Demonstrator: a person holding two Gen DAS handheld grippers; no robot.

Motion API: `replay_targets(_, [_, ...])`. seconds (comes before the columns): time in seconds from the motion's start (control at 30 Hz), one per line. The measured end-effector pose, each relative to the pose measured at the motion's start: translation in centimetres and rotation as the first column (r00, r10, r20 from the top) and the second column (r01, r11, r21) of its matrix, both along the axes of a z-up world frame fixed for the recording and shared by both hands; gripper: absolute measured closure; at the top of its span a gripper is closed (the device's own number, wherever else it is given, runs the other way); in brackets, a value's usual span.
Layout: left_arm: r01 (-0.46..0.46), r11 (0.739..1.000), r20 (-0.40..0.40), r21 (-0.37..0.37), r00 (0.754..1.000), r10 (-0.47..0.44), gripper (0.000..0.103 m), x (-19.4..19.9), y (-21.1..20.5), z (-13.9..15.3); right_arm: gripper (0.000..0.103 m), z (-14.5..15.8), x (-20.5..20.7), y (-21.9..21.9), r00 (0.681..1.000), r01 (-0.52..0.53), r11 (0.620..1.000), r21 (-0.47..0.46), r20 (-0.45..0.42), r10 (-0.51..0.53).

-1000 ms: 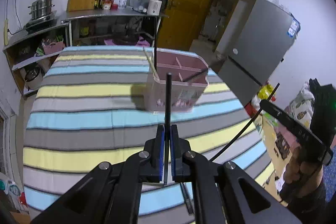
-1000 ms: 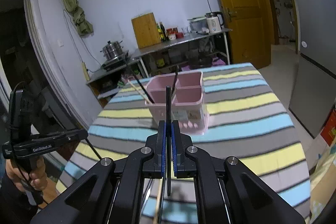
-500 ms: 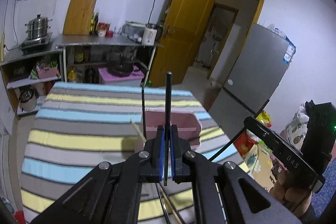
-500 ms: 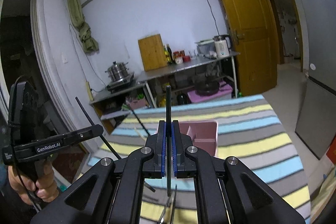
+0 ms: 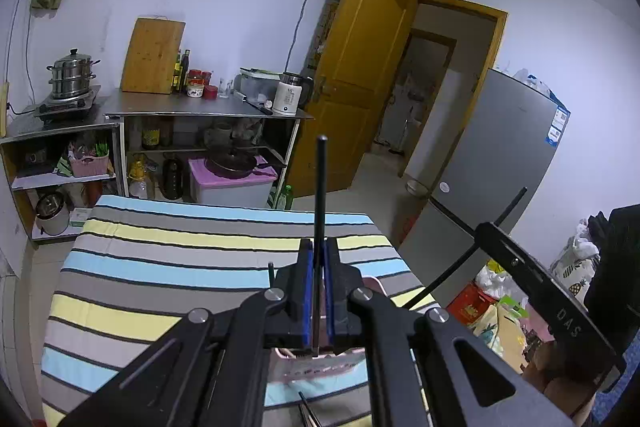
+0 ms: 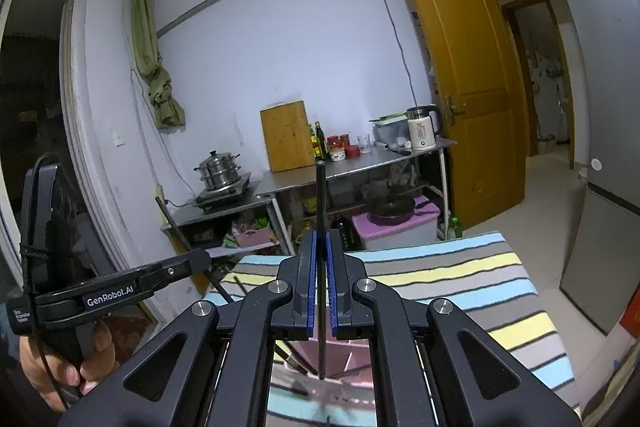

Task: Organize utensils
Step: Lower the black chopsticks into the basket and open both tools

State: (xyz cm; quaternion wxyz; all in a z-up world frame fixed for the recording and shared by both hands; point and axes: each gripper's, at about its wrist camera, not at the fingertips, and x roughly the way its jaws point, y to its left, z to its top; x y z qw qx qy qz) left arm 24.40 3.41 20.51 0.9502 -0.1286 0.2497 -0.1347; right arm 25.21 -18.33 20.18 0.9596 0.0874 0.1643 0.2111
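Two black two-finger grippers, left [image 5: 318, 287] and right [image 6: 320, 275], each pinch one thin black chopstick [image 5: 320, 187] [image 6: 321, 227]. One pink plastic utensil holder [image 6: 340, 351] sits below.

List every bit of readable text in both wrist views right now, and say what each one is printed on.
"GenRobot.AI": side of the left gripper body, seen in the right wrist view.
"DAS": side of the right gripper body, seen in the left wrist view.
Small tag at the rear of the left gripper body: too small to read.
Blue sticker on the fridge: blurred, unreadable.
Bottle and jar labels on the steel counter: too small to read.
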Motion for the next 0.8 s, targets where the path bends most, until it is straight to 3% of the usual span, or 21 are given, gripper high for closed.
replay_targets(0.23, [-0.011, 1.0, -0.007, 0.014, 1.0, 0.011, 0.098, 1.5, -0.3, -1.6, 0.098, -1.9, 1.5, 0.1, 0.999, 0.009, 1.0, 0.002, -0.033, -0.009])
replay_targets(0.8, [0.011, 0.998, -0.131, 0.058, 0.991, -0.003, 0.097, 2.4, -1.5, -7.0, 0.098, -6.4, 2.7, 1.1, 0.988, -0.016, 0.996, -0.084, -0.152, 0.003])
